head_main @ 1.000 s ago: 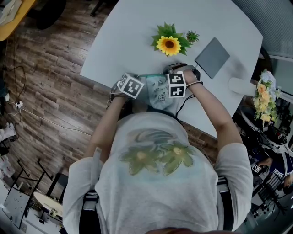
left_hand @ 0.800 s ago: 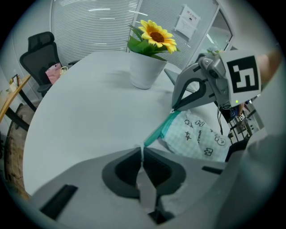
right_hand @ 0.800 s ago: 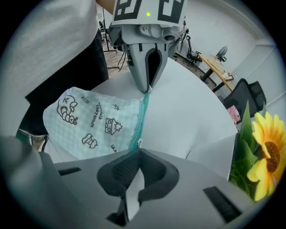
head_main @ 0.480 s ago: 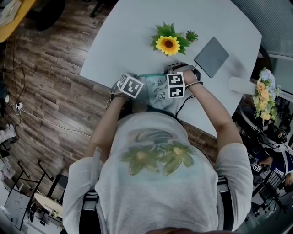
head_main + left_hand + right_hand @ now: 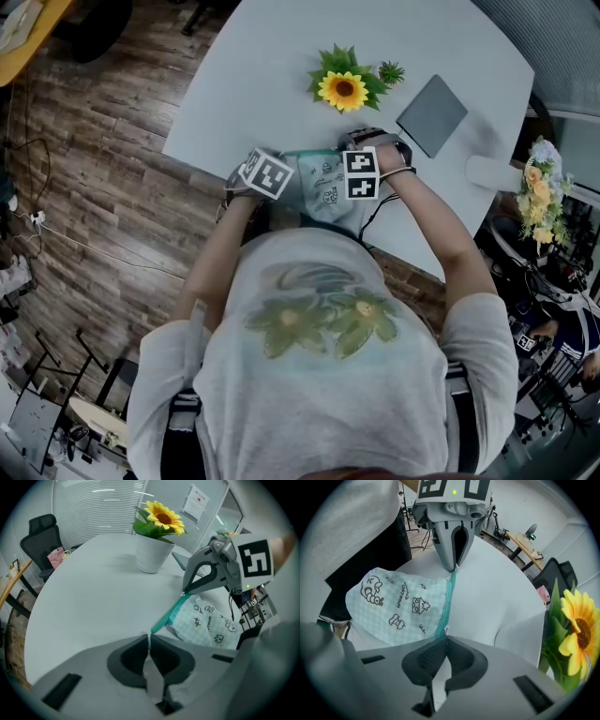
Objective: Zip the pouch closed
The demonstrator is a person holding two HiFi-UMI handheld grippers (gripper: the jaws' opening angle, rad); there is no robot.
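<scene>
No wording reads clearly. The pouch (image 5: 398, 604), just beyond the right gripper's (image 5: 446, 637) fingertips, carries tiny lettering among doodles, too small to read. The wall notice (image 5: 196, 501) is blurred.

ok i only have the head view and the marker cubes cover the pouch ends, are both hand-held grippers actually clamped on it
observer: the left hand-held gripper is. In its own view the jaws are shut on a thin edge of the pouch, at one end of the zip.
operator: and the right one
observer: the right hand-held gripper is shut too. It pinches the other end of the teal zipper, with a small white pull showing right at its tips.
operator: is the zip slack between them
observer: no. In the right gripper view it runs in a straight line from one hand-held gripper to the other.
</scene>
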